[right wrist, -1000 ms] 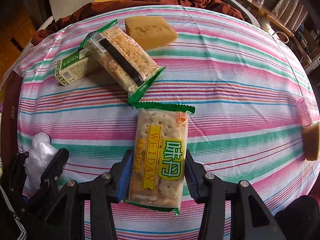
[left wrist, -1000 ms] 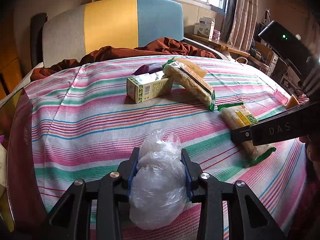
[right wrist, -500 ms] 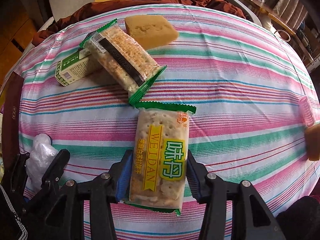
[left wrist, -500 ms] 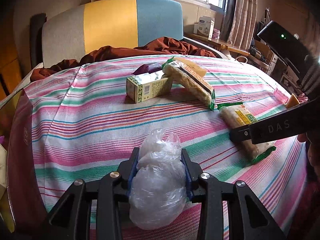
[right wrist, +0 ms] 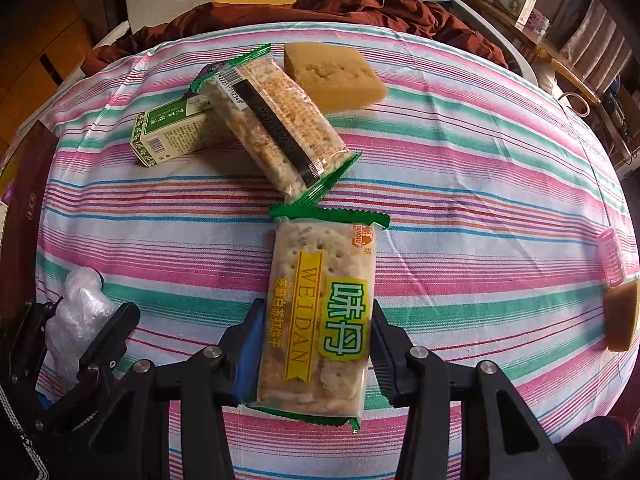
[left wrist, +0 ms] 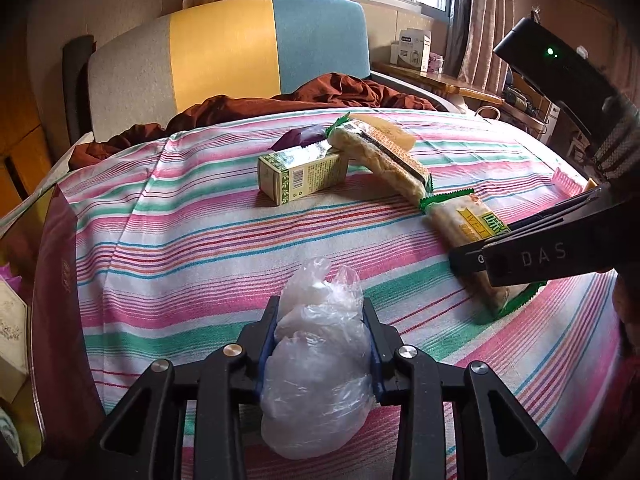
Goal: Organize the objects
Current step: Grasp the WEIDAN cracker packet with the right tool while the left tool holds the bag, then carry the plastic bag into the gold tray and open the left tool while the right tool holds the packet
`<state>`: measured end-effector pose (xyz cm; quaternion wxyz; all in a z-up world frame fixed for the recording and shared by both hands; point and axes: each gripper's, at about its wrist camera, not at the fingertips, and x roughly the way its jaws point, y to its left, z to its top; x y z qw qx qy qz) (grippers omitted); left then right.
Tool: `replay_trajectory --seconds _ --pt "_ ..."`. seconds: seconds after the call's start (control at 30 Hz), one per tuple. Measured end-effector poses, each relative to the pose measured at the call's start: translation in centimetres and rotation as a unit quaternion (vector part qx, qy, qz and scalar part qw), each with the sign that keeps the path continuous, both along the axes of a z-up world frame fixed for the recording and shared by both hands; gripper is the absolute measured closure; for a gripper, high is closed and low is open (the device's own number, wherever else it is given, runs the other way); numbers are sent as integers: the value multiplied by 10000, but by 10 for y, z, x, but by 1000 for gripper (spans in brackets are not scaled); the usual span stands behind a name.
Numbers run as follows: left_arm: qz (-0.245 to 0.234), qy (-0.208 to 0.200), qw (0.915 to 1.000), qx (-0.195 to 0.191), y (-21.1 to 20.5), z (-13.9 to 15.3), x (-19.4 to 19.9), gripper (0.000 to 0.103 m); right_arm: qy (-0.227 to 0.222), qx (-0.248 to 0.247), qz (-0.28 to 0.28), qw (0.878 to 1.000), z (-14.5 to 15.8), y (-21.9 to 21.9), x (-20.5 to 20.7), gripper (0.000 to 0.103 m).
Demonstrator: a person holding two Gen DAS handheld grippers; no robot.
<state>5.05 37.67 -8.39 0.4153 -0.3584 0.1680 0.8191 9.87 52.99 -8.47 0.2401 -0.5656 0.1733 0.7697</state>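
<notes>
Crackers [right wrist: 316, 320] — right hand-held gripper [right wrist: 316, 344] closing.

Cloth [right wrist: 460, 184]: white ground with pink, green, blue, red and purple stripes. Cracker pack [right wrist: 320, 320]: clear film, green sawtooth ends, yellow band with brown lettering, green characters on a yellow-green patch. Second pack [right wrist: 276, 124]: clear film, green ends, one black stripe. Box [right wrist: 172, 132]: cream with green panel and leaf border. Bag [left wrist: 320, 356]: translucent white. Sponge [right wrist: 336, 76]: tan-yellow. Roller [right wrist: 612, 256]: pink. Tools: black, blue pads [right wrist: 248, 356]. Chair [left wrist: 224, 48]: grey, yellow and light blue panels.
</notes>
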Motion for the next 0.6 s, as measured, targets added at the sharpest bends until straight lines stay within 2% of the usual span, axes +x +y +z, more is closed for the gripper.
replay_trajectory --seconds 0.1,0.3,0.47,0.6 --pt "97 -41 9999 -7 -9 2 5 67 53 3 95 9999 1 -2 -1 55" --pt "162 -284 9995 45 -29 12 14 67 118 64 634 9979 -7 -29 -25 55" --pt "306 -115 9993 202 -52 36 14 67 110 88 690 9975 -8 -33 -27 55" --pt "487 96 9982 322 -74 57 10 67 85 134 713 9973 -9 -21 -27 55"
